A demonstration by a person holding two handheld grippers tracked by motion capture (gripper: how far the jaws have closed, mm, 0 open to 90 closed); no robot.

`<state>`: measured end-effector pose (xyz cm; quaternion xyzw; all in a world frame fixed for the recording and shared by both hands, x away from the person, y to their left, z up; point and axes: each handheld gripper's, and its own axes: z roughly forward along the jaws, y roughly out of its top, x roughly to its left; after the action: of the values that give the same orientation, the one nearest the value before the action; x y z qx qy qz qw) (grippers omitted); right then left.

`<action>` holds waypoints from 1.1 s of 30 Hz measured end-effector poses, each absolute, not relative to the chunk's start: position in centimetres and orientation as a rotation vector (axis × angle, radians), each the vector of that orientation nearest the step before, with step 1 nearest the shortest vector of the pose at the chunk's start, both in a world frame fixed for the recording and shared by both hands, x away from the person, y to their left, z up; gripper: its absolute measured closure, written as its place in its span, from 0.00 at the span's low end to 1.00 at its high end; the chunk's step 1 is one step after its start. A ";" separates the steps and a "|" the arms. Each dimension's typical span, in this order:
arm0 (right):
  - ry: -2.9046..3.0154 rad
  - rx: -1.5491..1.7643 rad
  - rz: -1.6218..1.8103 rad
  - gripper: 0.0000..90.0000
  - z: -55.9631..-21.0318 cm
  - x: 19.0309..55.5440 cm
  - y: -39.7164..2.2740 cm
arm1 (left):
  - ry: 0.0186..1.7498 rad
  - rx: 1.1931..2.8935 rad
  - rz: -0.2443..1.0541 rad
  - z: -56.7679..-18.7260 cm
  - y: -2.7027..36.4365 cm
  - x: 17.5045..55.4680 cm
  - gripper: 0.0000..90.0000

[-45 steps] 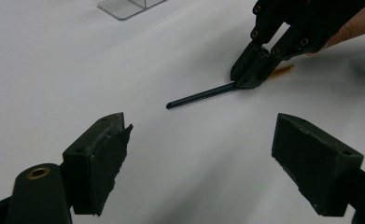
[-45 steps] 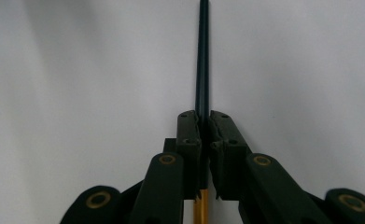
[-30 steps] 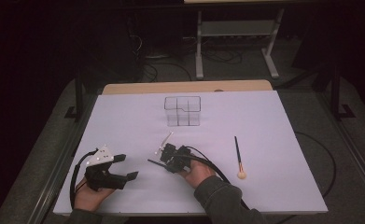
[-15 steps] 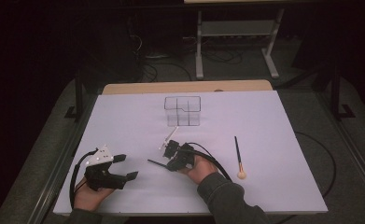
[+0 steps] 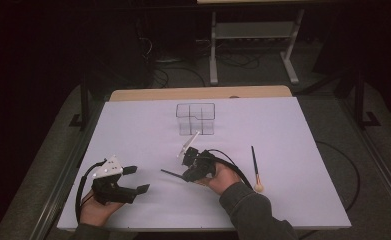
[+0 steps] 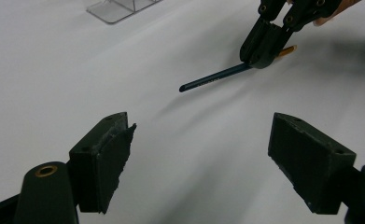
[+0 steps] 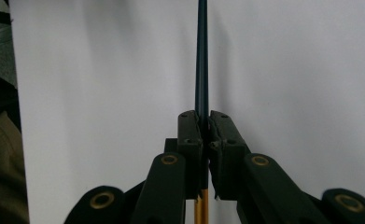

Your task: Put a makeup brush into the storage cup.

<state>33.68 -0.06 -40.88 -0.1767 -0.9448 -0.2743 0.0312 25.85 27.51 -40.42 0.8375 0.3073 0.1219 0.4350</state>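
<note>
Right tongs (image 5: 183, 172) grip pencil (image 6: 215, 78) | left tongs (image 5: 135, 179) open | clear box (image 5: 195, 118), brush (image 5: 255, 167) apart

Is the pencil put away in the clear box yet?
Not yet. Picked up already: the right gripper is clamped on the dark pencil, holding it just above the white table. The left gripper rests open. Still left: the clear box, and the brush lying beside the hand.

Place: a lab, looks like.
Signs: white-covered table (image 5: 293, 130), dark room, cables (image 5: 163, 75) on floor, metal stand (image 5: 253, 35) behind.
</note>
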 end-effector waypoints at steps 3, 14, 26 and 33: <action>-2.930 -0.514 -0.859 0.92 -40.5 33.5 -0.6 | 0.766 2.070 0.282 -40.3 27.3 25.8 0.23; -2.926 -0.430 -0.900 0.92 -39.3 33.4 -2.5 | 0.732 2.082 0.256 -39.7 26.5 26.0 0.25; -2.878 -0.381 -0.978 0.92 -37.3 33.5 -5.3 | 0.675 2.117 0.193 -38.9 24.8 27.1 0.29; -2.883 -0.385 -0.989 0.92 -36.3 33.4 -7.0 | 0.615 2.165 0.177 -37.2 23.2 27.8 0.30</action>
<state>33.42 -7.02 -36.28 -0.1251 -0.9379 -0.3216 0.0346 27.81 23.23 -37.17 0.8669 0.2463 0.0710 0.4275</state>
